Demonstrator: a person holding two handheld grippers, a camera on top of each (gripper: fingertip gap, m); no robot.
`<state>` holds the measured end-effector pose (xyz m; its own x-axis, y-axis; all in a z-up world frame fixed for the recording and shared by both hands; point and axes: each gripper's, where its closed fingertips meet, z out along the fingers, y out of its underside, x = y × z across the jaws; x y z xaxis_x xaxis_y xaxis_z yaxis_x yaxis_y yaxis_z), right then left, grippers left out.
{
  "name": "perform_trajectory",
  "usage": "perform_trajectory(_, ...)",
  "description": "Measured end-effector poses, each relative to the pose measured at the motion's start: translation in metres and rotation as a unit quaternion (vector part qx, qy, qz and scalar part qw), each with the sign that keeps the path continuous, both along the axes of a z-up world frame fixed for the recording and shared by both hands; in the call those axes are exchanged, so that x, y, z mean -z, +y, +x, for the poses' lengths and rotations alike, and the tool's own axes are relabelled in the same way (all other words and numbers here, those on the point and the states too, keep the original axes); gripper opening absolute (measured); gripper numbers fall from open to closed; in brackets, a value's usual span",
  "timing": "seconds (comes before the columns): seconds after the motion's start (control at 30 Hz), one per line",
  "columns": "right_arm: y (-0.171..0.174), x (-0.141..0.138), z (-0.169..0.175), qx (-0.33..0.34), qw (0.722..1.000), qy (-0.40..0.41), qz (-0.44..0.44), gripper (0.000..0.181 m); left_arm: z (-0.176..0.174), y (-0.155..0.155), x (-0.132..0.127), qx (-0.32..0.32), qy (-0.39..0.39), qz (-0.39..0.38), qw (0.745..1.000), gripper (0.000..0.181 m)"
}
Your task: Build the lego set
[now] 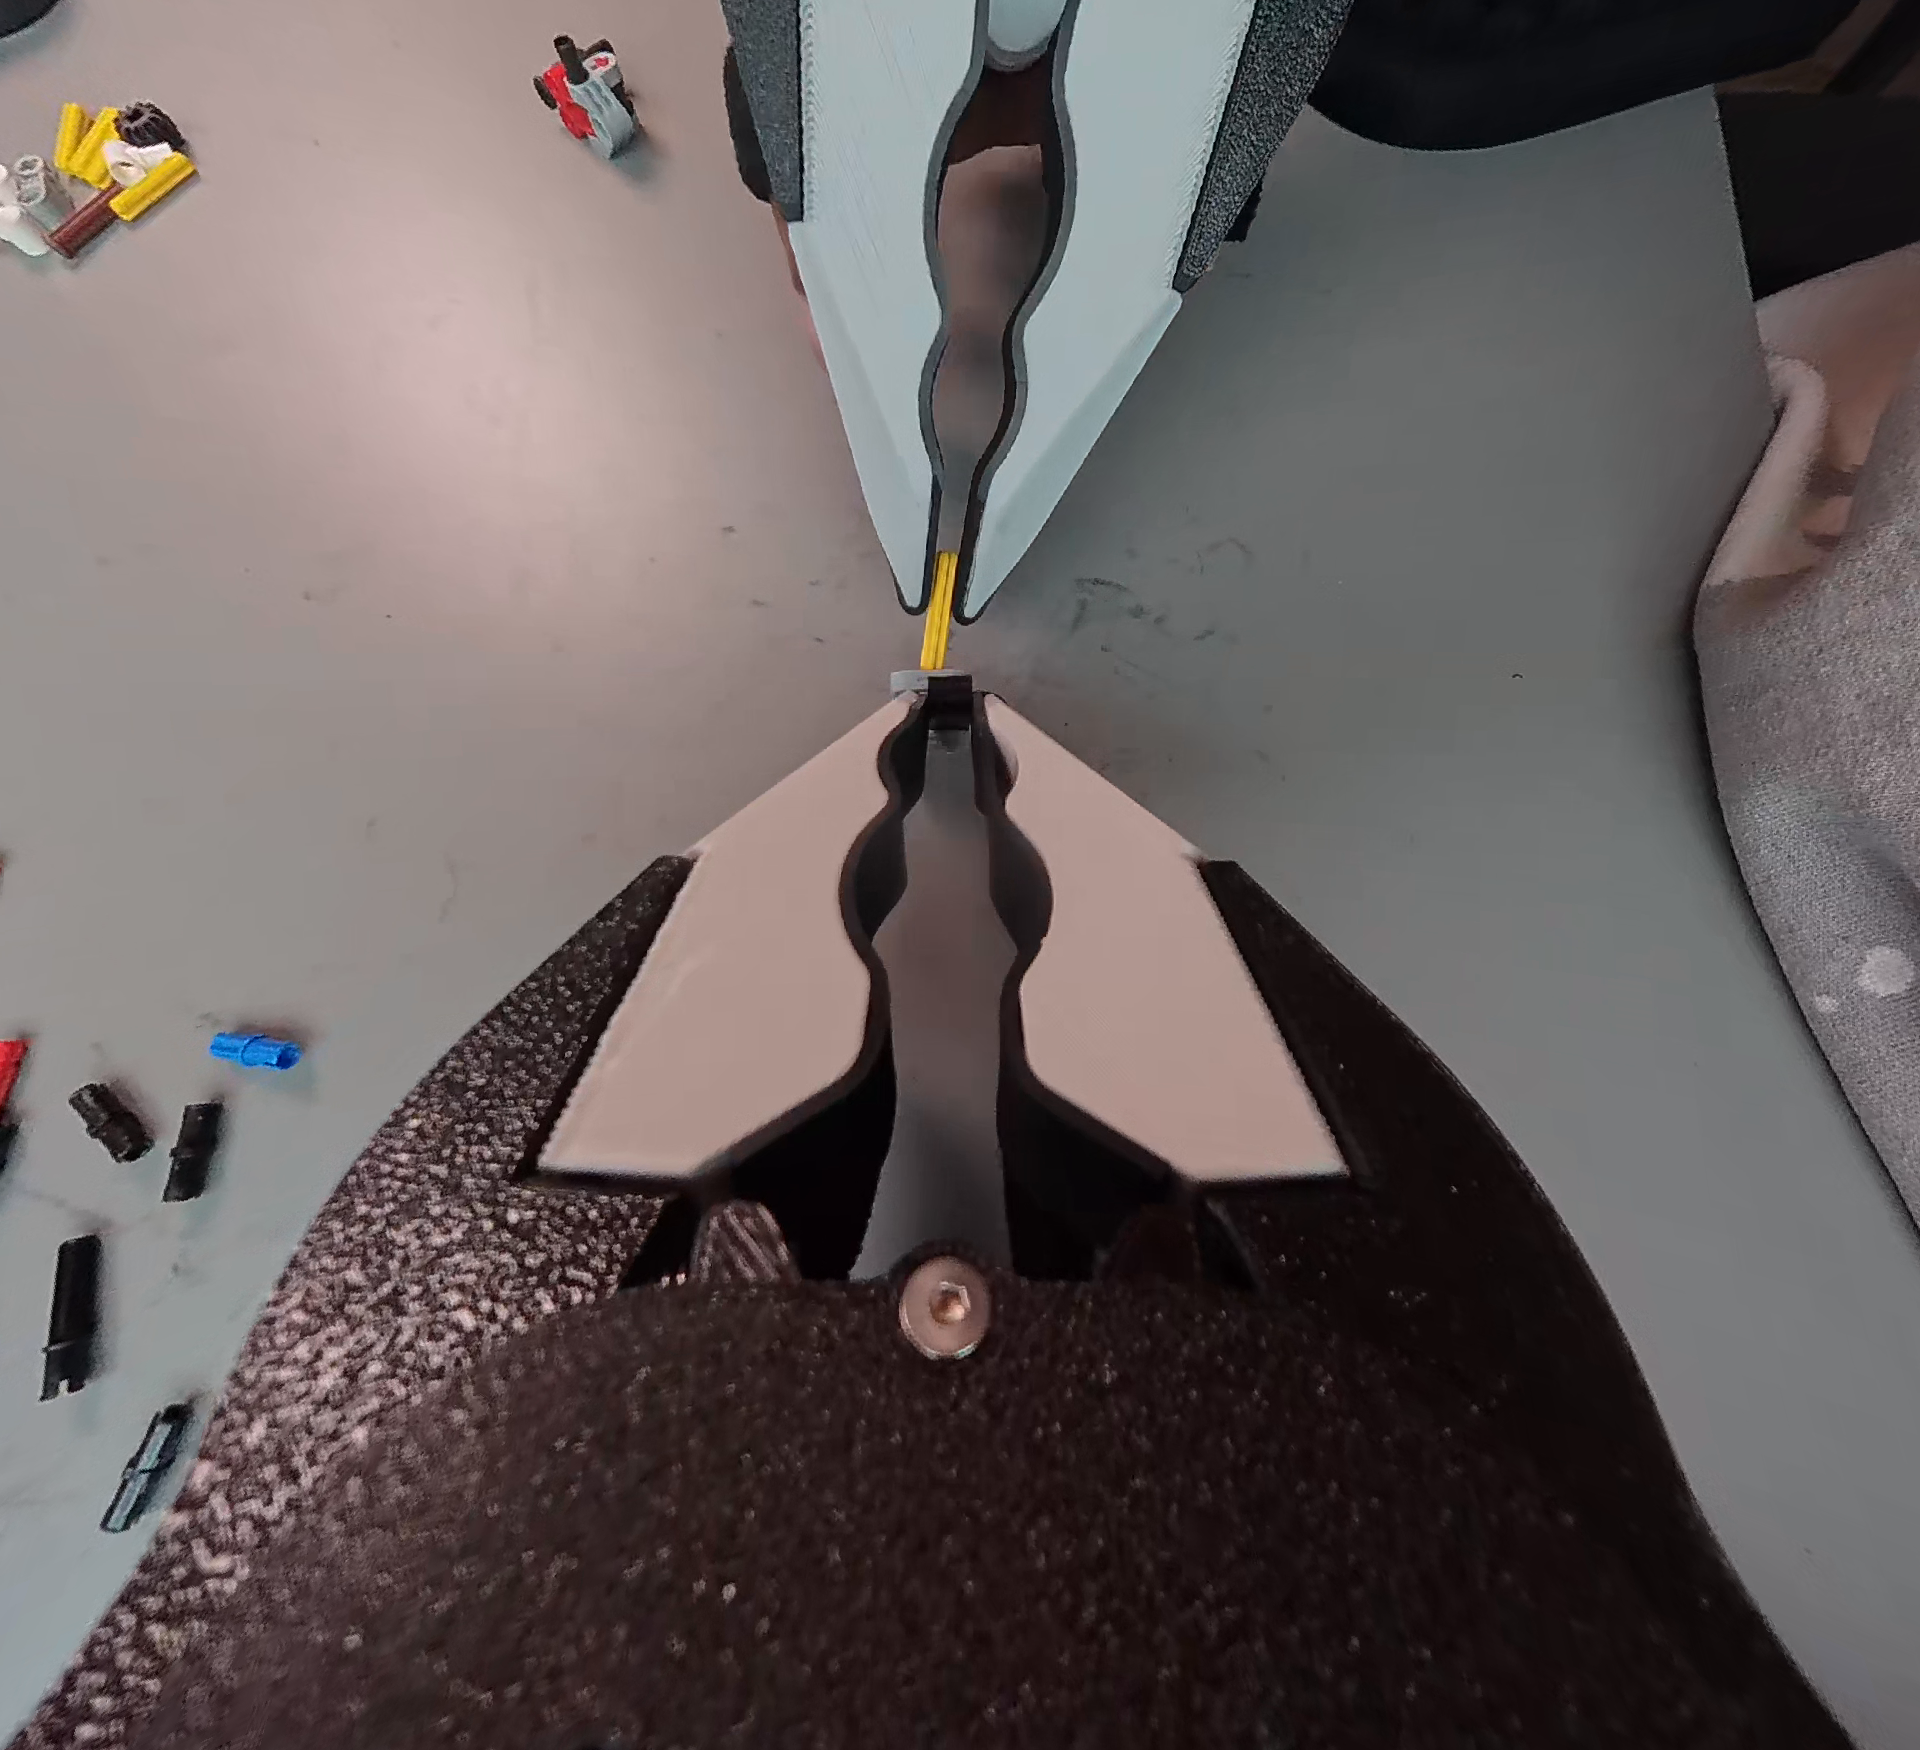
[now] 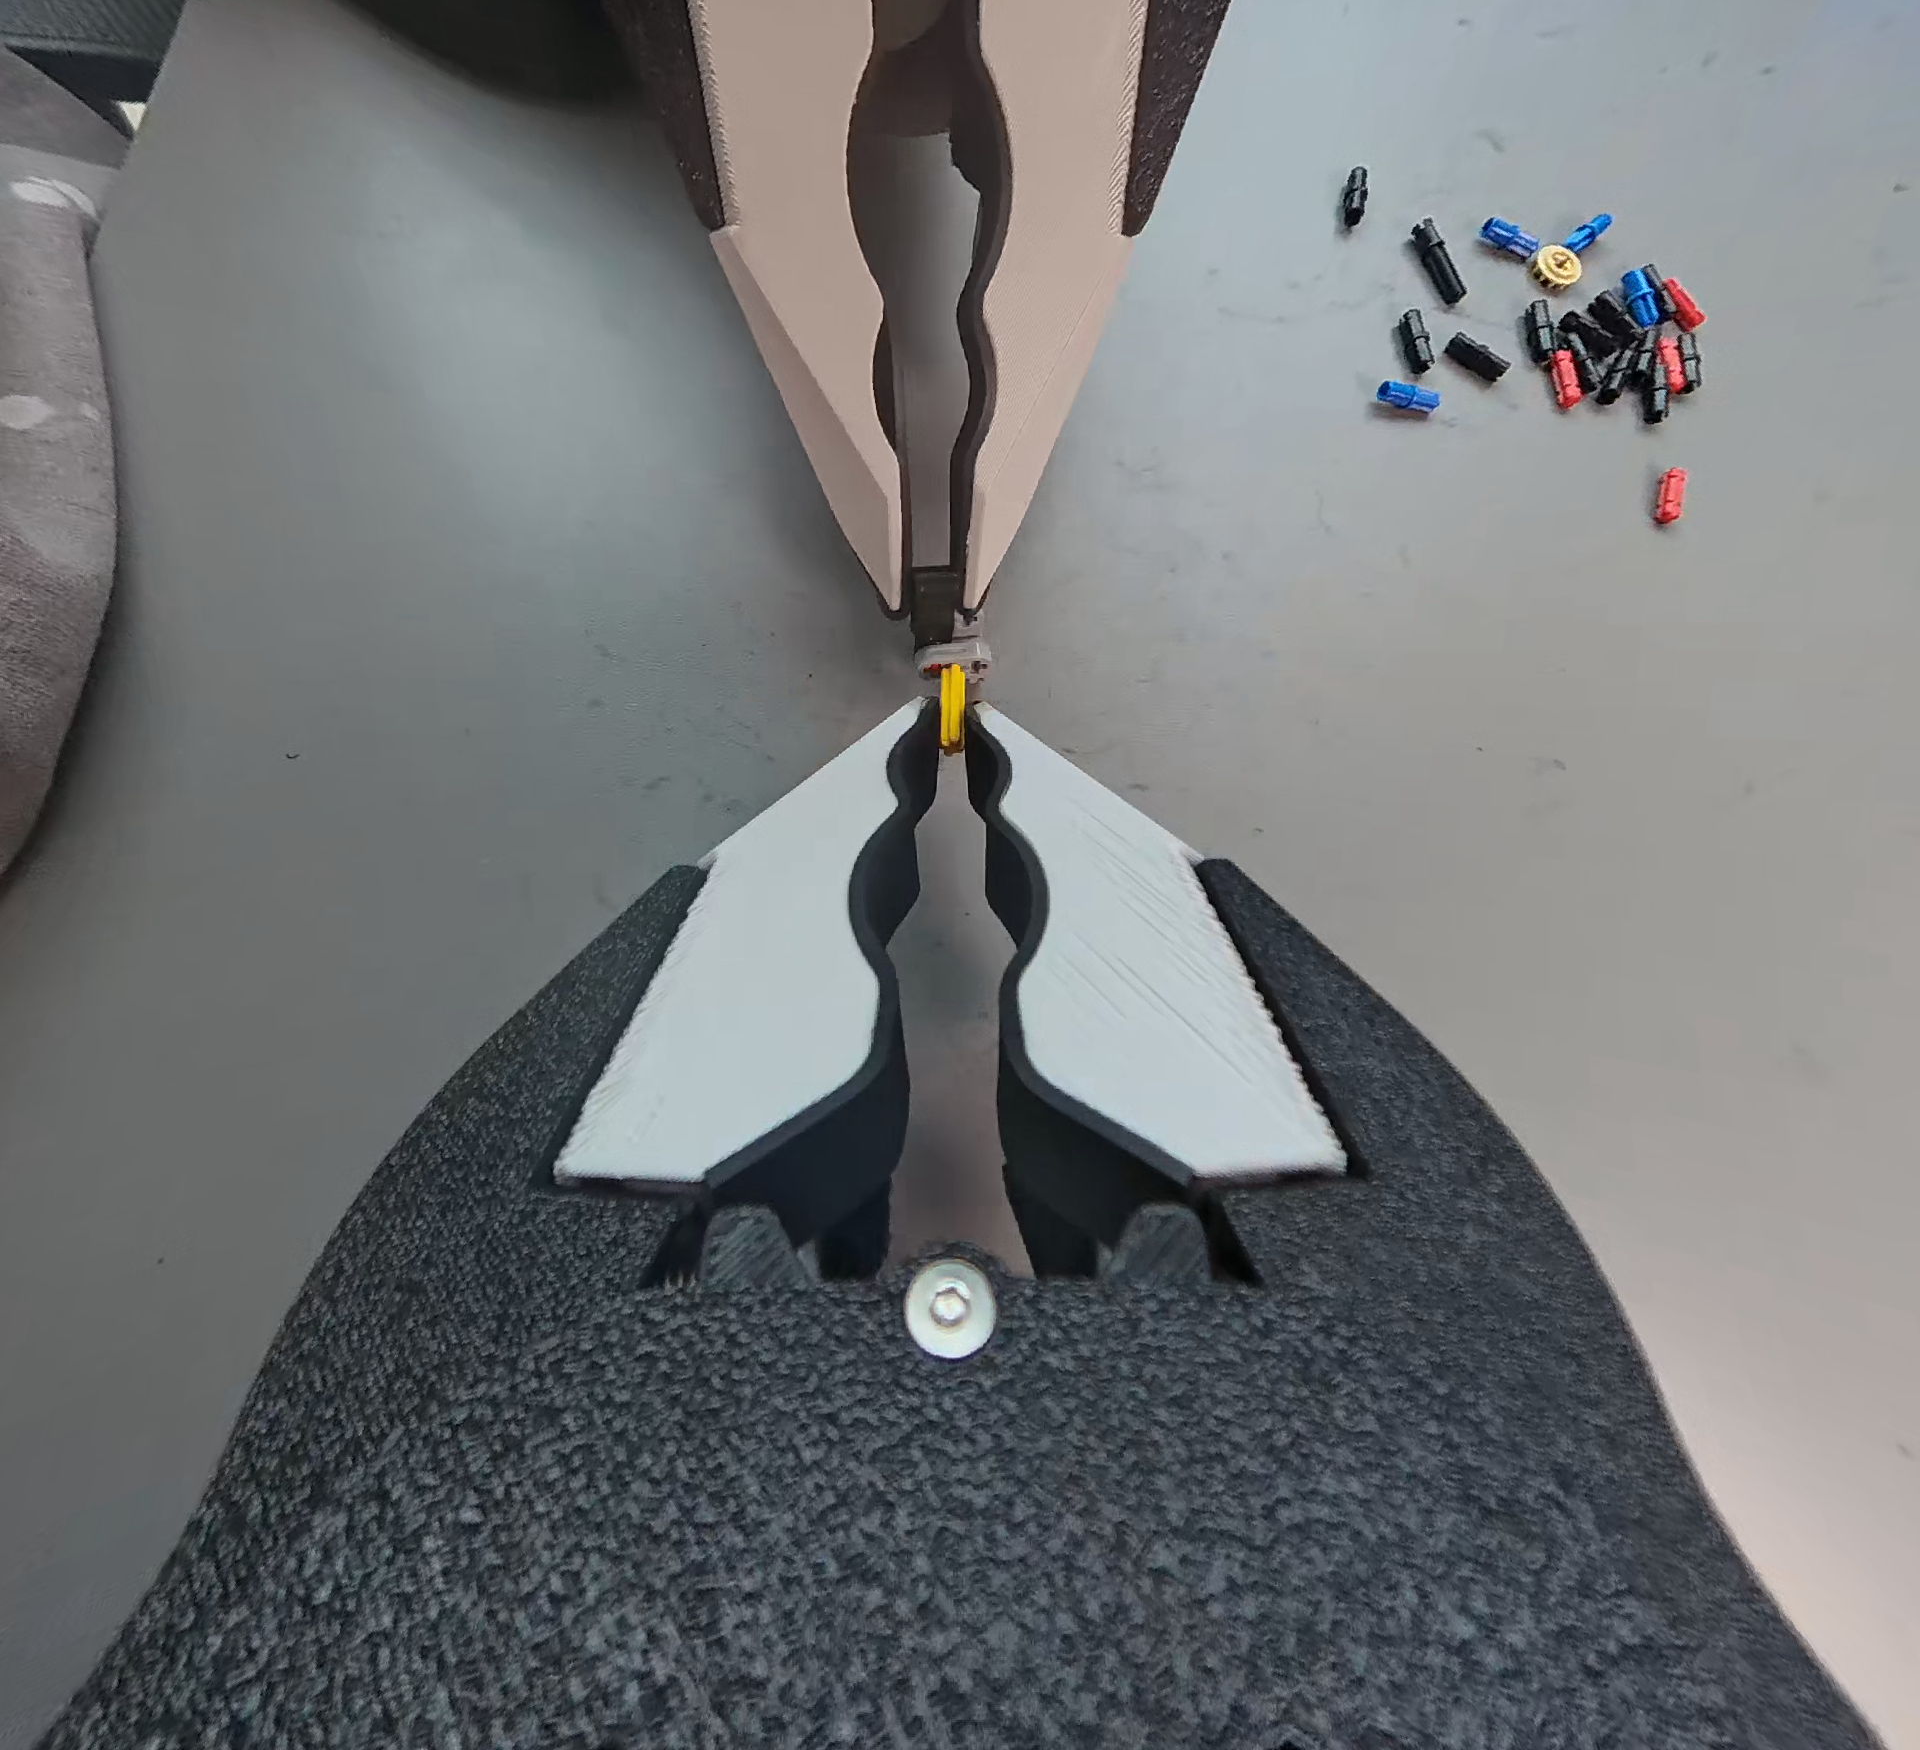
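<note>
Left wrist view: my left tool (image 1: pixel 943 701), with tan fingers, is closed to a narrow gap on a small black piece (image 1: pixel 948 692) carrying a grey connector (image 1: pixel 908 682). Facing it tip to tip, my right tool (image 1: pixel 940 604), with pale grey fingers, is pinched nearly closed on a yellow axle (image 1: pixel 940 609); the axle's free end meets the grey connector between the two tools, above the grey tabletop (image 1: pixel 416 557). Loose black pins (image 1: pixel 109 1121), a blue pin (image 1: pixel 255 1051), a cluster of yellow and white parts (image 1: pixel 99 173) and a small red and grey subassembly (image 1: pixel 587 90) lie well apart on my left
</note>
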<state>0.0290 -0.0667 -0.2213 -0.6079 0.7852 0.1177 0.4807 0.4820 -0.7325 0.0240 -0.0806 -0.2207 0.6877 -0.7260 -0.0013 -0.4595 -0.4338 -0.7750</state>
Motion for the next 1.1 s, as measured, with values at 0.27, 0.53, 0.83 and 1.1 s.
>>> perform_trajectory(0.27, -0.002, 0.006, 0.001, -0.006, 1.000, -0.010, -0.006, 0.004, -0.001, 0.000, 0.010, 0.000, 0.019, -0.008, 1.000, 0.018)
perform_trajectory(0.53, -0.003, 0.005, 0.003, -0.012, 1.000, -0.008, -0.015, 0.004, -0.001, 0.000, 0.015, 0.002, 0.034, -0.012, 0.999, 0.018)
perform_trajectory(0.83, -0.006, -0.001, 0.001, -0.014, 1.000, 0.004, -0.024, 0.004, -0.001, 0.003, 0.015, 0.004, 0.050, 0.003, 0.999, 0.014)
perform_trajectory(1.1, -0.006, 0.000, 0.003, -0.013, 1.000, -0.008, -0.014, 0.004, 0.002, 0.005, 0.015, 0.016, 0.076, 0.032, 0.996, 0.012)
